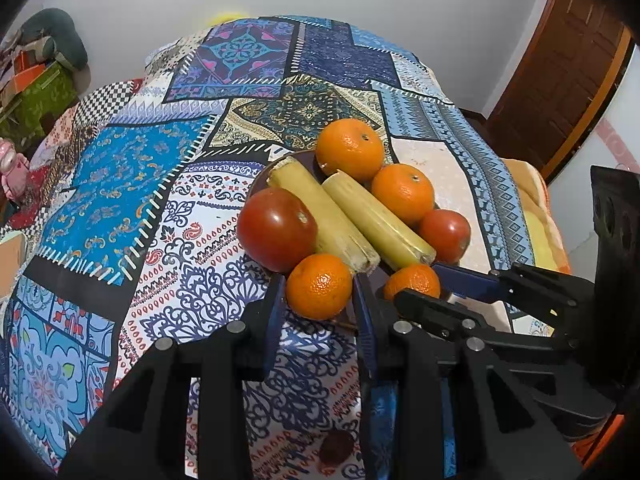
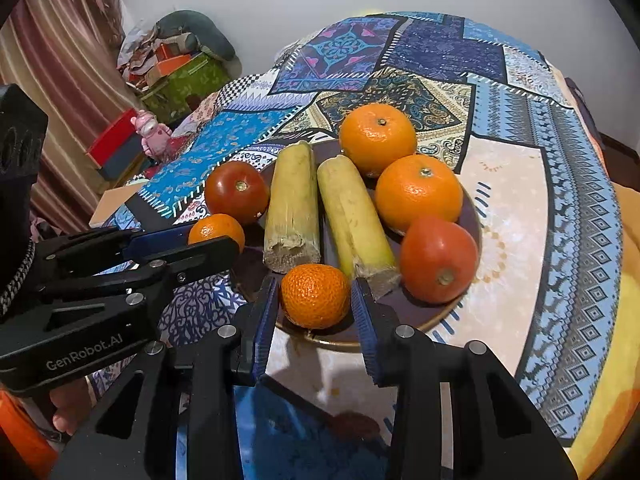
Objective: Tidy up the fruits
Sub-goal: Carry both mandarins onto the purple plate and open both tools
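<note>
A: Where is free room lying?
B: The patchwork cloth (image 1: 120, 184) is lying bare left of the plate (image 2: 472, 216).
A: And blocking?
B: Sugarcane pieces (image 2: 294, 204), tomatoes (image 2: 438, 258) and oranges (image 2: 378, 138) are crowding it.

Both grippers are matte black plastic frames with round silver screw heads at the joints and ribbed blue pads lining the fingers. The left gripper (image 2: 216, 240) carries white "GenRobot.AI" lettering; bare skin shows at 7 o'clock beneath it.

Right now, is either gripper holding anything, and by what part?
Each gripper has its fingers on either side of a small mandarin, left and right, across the middle; firm clamping cannot be told.
</note>
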`<state>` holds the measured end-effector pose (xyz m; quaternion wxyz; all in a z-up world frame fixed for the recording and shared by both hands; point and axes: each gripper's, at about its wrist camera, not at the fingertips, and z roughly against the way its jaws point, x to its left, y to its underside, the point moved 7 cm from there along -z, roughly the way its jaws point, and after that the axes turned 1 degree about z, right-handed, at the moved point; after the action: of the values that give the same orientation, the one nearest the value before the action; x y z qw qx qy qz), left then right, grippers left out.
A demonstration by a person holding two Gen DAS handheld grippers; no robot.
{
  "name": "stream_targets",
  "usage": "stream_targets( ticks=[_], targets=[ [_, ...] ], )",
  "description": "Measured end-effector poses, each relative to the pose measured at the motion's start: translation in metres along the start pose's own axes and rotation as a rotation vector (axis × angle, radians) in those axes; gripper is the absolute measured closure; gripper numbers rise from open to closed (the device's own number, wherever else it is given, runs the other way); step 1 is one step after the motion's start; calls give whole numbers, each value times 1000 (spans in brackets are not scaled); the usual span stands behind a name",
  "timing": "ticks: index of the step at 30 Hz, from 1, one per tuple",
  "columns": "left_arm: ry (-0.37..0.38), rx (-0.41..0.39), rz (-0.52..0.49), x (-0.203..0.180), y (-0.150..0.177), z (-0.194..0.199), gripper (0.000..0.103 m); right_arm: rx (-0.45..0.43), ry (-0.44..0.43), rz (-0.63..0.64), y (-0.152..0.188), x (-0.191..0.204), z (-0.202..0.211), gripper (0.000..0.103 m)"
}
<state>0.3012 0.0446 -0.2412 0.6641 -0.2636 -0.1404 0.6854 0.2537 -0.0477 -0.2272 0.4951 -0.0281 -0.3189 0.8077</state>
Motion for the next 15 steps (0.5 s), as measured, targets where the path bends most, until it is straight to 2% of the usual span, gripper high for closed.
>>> stream_targets(
  ticks=[15],
  targets=[
    [19,41,19,2,7,-11,66,21,4,6,5,-1,-3,67]
  ],
)
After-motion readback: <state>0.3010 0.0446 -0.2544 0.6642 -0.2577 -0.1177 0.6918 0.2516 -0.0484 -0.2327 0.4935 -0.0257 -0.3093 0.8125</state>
